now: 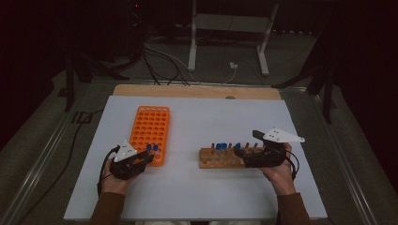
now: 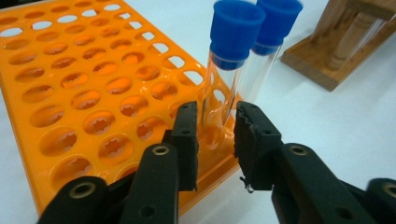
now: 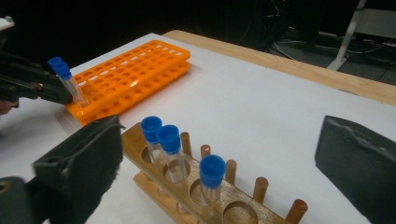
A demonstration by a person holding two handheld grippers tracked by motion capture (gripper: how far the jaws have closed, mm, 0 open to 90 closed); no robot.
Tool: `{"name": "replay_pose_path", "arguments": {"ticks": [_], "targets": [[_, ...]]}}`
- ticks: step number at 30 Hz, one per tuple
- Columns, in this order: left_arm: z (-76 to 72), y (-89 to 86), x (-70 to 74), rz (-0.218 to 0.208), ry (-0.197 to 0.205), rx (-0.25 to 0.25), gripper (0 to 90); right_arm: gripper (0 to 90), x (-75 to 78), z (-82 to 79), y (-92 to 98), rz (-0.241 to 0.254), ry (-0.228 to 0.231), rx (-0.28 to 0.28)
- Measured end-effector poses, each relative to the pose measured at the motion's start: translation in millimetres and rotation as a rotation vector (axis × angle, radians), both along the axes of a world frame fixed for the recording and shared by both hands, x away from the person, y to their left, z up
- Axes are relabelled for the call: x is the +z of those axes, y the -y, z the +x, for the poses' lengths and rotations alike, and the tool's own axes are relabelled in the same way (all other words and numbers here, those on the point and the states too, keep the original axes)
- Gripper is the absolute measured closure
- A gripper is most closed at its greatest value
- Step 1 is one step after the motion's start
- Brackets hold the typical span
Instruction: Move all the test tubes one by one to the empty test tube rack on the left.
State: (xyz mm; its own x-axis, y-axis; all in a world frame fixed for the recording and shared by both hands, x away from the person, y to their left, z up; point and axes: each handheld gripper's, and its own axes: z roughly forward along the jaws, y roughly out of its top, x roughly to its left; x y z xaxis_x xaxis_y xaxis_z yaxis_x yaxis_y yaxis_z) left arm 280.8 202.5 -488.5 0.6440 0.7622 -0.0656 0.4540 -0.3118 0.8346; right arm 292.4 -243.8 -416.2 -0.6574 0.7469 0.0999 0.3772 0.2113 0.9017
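Two blue-capped tubes (image 2: 231,70) stand upright in the orange rack's (image 1: 150,126) corner at 5 o'clock. Left gripper (image 2: 215,140) straddles the nearer one, jaws slightly parted, pads just off the glass. Wooden rack (image 1: 220,158) at its 3 o'clock holds three tubes (image 3: 172,154); right gripper (image 1: 248,152) beside it, jaws spread wide

Each hand holds a black gripper: the left gripper (image 1: 149,158) and the right gripper (image 1: 240,152) both carry a pale grey three-cornered plate on top, and a thin black cable trails from each. The jaws are matte black bars with round metal rivets and rough, dark rubber pads (image 2: 187,140). The person wears brown sleeves (image 1: 107,208).
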Motion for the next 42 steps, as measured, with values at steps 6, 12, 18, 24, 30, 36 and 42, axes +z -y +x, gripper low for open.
{"name": "replay_pose_path", "arguments": {"ticks": [6,12,18,24,30,36,42], "targets": [[-4.0,-7.8,4.5,-0.076,0.019,0.014,53.7,1.6,-4.2,2.1,0.4,-0.002,-0.013,0.001],[-6.7,-14.5,10.7,-0.125,0.050,0.102,23.2,1.5,-8.5,3.7,2.1,-0.005,-0.020,0.001],[-7.9,-18.1,14.4,-0.138,0.063,0.148,5.0,1.6,-13.3,4.8,1.3,-0.020,-0.029,0.004],[-9.7,-20.1,17.0,-0.160,0.084,0.161,0.5,4.4,-18.6,6.5,2.1,-0.023,-0.037,0.006],[-9.4,-21.3,16.3,-0.169,0.082,0.163,0.6,5.9,-23.6,7.8,3.0,-0.031,-0.053,0.011],[-9.3,-22.3,16.0,-0.175,0.084,0.168,0.6,7.3,-25.9,7.5,1.7,-0.047,-0.053,0.015],[-8.9,-21.9,15.4,-0.170,0.080,0.165,0.6,12.1,-30.0,7.0,-0.6,-0.063,-0.061,0.044]]}}
